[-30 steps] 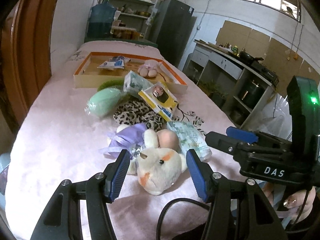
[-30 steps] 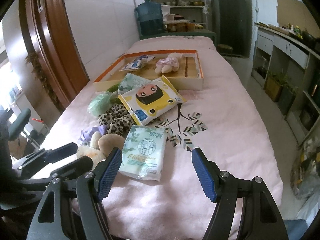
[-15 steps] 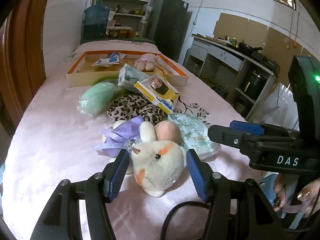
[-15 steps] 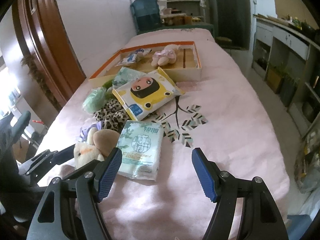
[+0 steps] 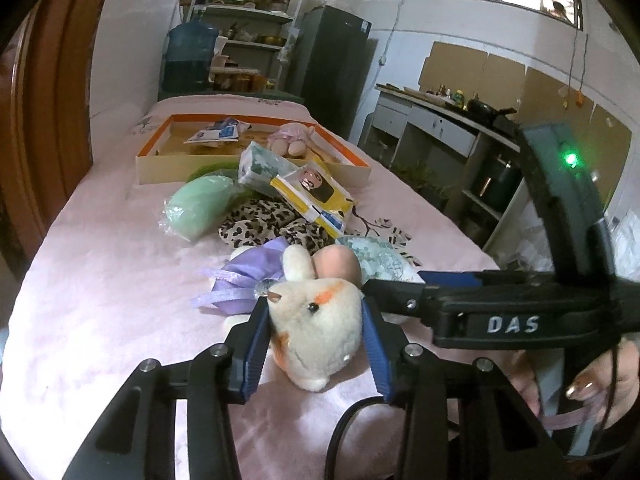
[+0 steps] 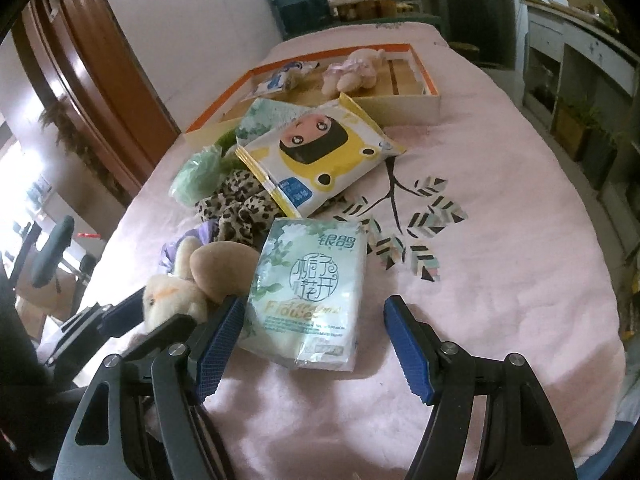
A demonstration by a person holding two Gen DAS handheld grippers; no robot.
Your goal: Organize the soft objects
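The likeliest trouble lies with the left gripper (image 5: 314, 344), whose jaws are closing on the cream plush rabbit (image 5: 316, 328): its 2 blue pads already touch the sides of the head, and because the head is soft and round it could squeeze forward out of the pads as they tighten, or be lifted only by loose fur. A purple ribbon sachet (image 5: 244, 280) lies against the rabbit's far side, and its ribbons may snag and be dragged along. The rabbit's peach ear (image 5: 336, 264) rests close to the tissue pack (image 6: 308, 292), so a lift could nudge that pack just as the right gripper (image 6: 312, 340) reaches for it. That right gripper stands wide open, its pads either side of the pack's near end and not pressing it; the left pad sits right at the pack's edge beside the rabbit's ear, so closing there might pinch the ear too, though the fisheye makes the gap hard to judge. The 2 tools are also crowded: the right one crosses just beyond the left one's right finger, and they could knock. Both grippers point downward toward the pink bedcover (image 6: 500, 184), the right more steeply. The orange-rimmed tray (image 6: 430, 98), which I take to be the destination, sits well beyond the pile at the far end.
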